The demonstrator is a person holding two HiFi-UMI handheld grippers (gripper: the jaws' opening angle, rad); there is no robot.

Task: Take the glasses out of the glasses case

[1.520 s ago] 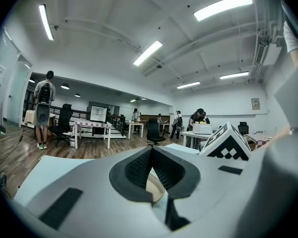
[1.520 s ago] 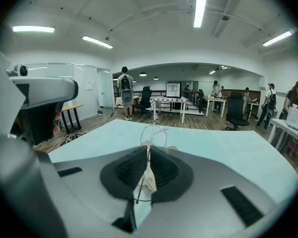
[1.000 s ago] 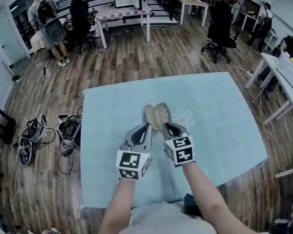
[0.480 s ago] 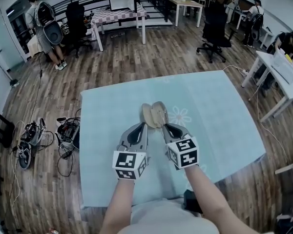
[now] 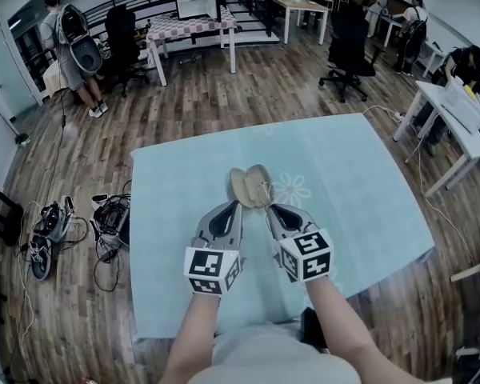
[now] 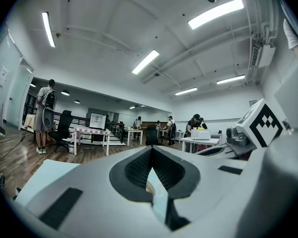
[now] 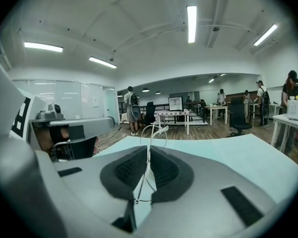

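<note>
An open beige glasses case (image 5: 244, 186) lies on the light blue tablecloth (image 5: 344, 182) in the head view, just beyond both grippers. My left gripper (image 5: 233, 206) is at the case's near left side; in the left gripper view its jaws (image 6: 151, 156) are shut on a thin beige edge of the case (image 6: 150, 186). To the right of the case, my right gripper (image 5: 270, 207) is shut on thin wire-framed glasses (image 7: 160, 130). They stick up out of the jaws (image 7: 148, 151) in the right gripper view. The glasses barely show in the head view.
The table's near edge is right in front of my body, and the cloth ends at the right edge (image 5: 420, 238). Cables and gear (image 5: 112, 214) lie on the wooden floor to the left. Office chairs (image 5: 348, 38), other tables (image 5: 188, 24) and people stand further back.
My right gripper has drawn back a little toward me and to the right with the glasses in it. The left gripper and the case have hardly moved.
</note>
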